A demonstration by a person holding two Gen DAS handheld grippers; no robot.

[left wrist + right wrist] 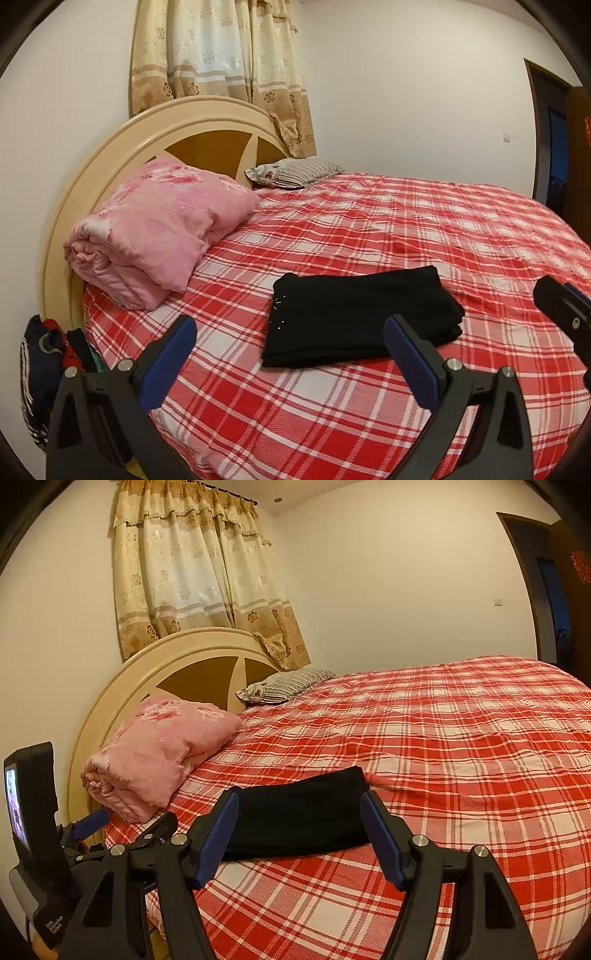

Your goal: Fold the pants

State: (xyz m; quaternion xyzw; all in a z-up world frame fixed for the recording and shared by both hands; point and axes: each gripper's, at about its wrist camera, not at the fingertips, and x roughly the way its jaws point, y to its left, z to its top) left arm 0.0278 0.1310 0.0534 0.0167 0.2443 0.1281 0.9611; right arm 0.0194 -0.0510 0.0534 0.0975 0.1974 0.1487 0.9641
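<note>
Lying folded: black pants.

Both wrist views face the headboard across the bed, the right lower and nearer.

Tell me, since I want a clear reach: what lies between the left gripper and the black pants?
Nothing but the red plaid bedspread. In the left wrist view, the open left gripper hovers short of the folded black pants, with only bare cover between.
</note>
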